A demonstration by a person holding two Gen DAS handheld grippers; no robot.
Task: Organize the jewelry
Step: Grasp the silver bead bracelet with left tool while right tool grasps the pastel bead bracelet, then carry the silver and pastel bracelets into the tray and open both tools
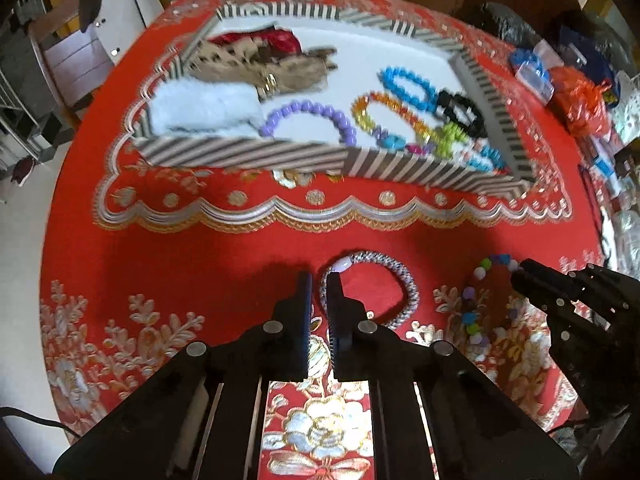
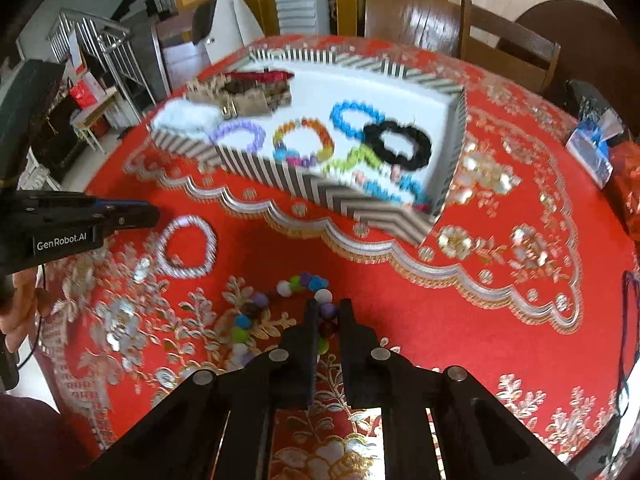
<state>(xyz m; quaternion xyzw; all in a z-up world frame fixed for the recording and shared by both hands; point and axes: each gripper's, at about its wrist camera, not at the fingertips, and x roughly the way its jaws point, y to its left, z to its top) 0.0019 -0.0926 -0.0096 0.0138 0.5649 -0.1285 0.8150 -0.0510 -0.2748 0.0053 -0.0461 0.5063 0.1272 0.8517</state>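
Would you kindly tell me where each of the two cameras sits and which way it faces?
Left wrist: on the left gripper, looking down and forward over the red cloth at the striped box; its fingers pinch the grey bracelet; the right gripper enters at right.
Right wrist: on the right gripper, shut on the pompom bracelet; the left gripper and a hand show at left.
Shared: box, both bracelets, both grippers.

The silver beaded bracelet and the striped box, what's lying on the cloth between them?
Nothing lies there. In the left wrist view, only the red tablecloth with its scalloped silver border separates the silver beaded bracelet from the striped box.
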